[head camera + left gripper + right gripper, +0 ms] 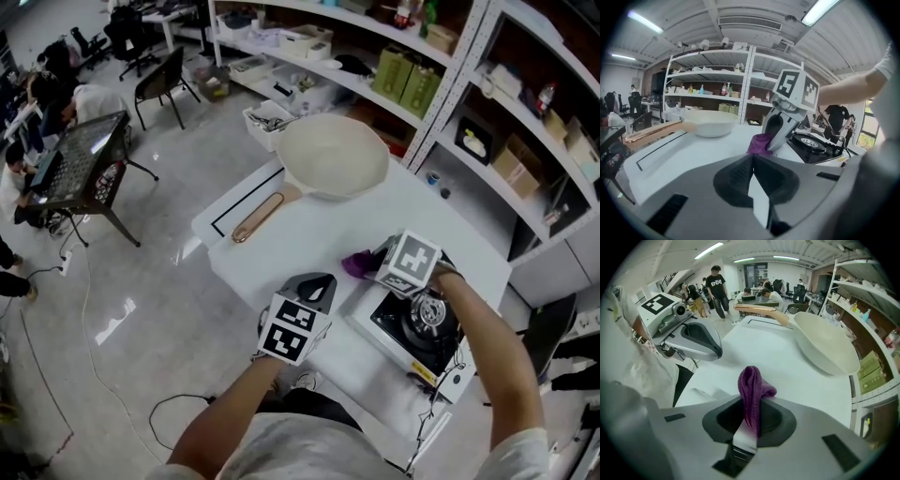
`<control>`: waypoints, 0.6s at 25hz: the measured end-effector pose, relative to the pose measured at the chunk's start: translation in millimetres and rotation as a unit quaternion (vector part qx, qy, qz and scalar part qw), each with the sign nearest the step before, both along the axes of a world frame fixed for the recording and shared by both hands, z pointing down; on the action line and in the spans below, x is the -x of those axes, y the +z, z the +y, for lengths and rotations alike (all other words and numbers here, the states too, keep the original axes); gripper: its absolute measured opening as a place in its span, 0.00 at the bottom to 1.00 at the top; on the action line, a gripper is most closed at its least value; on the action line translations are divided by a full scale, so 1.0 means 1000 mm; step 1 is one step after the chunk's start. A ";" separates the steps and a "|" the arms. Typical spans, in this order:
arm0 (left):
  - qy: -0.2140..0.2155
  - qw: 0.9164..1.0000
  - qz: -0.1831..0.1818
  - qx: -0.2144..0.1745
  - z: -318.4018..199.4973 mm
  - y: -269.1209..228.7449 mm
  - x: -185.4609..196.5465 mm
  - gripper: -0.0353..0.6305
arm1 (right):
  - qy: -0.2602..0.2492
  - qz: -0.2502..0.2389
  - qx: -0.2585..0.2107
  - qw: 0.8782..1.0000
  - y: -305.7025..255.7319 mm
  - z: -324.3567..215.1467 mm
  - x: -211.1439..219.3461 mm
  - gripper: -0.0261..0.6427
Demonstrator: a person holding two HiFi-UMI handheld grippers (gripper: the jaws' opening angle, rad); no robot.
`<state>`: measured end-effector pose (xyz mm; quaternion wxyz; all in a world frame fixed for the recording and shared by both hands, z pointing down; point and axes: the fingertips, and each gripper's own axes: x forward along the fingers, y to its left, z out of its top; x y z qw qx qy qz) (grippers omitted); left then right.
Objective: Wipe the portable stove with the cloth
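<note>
The portable stove point(419, 330), black-topped with a round burner, sits at the near right end of the white table point(309, 234). My right gripper point(368, 263) is just left of the stove and shut on a purple cloth point(751, 386), which sticks up from between its jaws. The cloth point(357, 264) hangs over the table beside the stove's left edge. My left gripper point(320, 282) hovers near the table's front edge, shut with nothing in it. In the left gripper view the cloth point(759, 143) and the stove point(813, 143) lie ahead to the right.
A cream frying pan point(330, 155) with a wooden handle point(258, 217) lies at the far end of the table. Behind it stands a white bin point(268, 121) of utensils. Metal shelving point(469, 84) runs along the right. People sit at desks point(56, 112) at far left.
</note>
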<state>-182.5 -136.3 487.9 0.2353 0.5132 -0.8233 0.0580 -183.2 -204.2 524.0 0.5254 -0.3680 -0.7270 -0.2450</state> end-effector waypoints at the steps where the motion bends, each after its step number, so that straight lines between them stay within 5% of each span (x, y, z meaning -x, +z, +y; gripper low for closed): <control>1: -0.001 1.000 -0.001 0.000 0.004 -0.001 0.000 0.06 | 0.000 0.000 0.002 1.000 -0.001 0.004 -0.001 0.13; 15: 0.005 1.000 -0.003 -0.003 0.067 -0.006 -0.021 0.06 | 0.020 0.010 0.012 1.000 0.001 0.066 -0.036 0.13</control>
